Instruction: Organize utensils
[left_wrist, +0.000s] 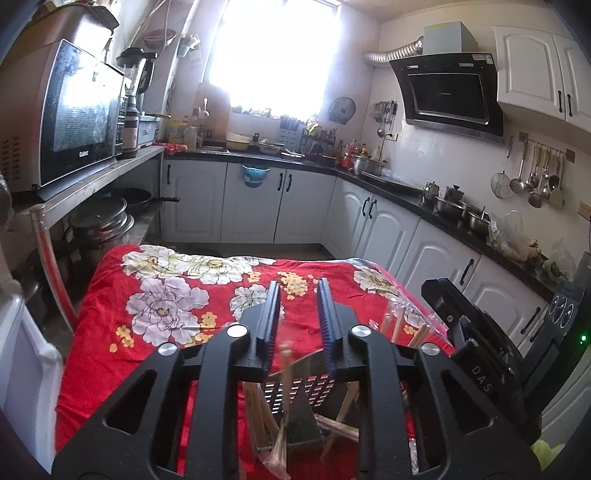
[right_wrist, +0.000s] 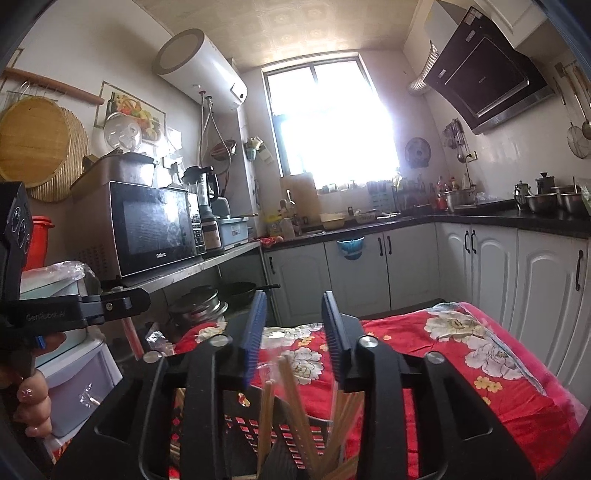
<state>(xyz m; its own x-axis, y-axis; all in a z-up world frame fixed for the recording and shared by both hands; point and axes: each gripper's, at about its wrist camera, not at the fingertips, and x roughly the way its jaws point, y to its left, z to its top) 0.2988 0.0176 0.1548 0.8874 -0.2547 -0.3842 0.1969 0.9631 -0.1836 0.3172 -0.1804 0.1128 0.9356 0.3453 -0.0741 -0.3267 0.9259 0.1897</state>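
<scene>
In the left wrist view, my left gripper (left_wrist: 298, 290) stands open above a black perforated utensil holder (left_wrist: 295, 391) on the red flowered cloth (left_wrist: 166, 295). Nothing is pressed between its pads. Wooden chopsticks (left_wrist: 258, 410), some in clear plastic sleeves, stand and lean in the holder; one blurred chopstick (left_wrist: 286, 356) shows just below the fingers. My right gripper (right_wrist: 293, 297) is also open, hovering over the same holder (right_wrist: 255, 424), with chopsticks (right_wrist: 291, 384) poking up beneath its fingers. Each gripper shows in the other's view: the right gripper's body (left_wrist: 465, 332) and the left gripper's body (right_wrist: 110, 302).
A hand (right_wrist: 33, 398) holds the left gripper's handle. A microwave (left_wrist: 81, 118) sits on a steel shelf at left, with pots (left_wrist: 99, 221) beneath. White cabinets (left_wrist: 369, 214) and a dark counter run along the back and right. A white drawer unit (right_wrist: 81, 384) stands beside the table.
</scene>
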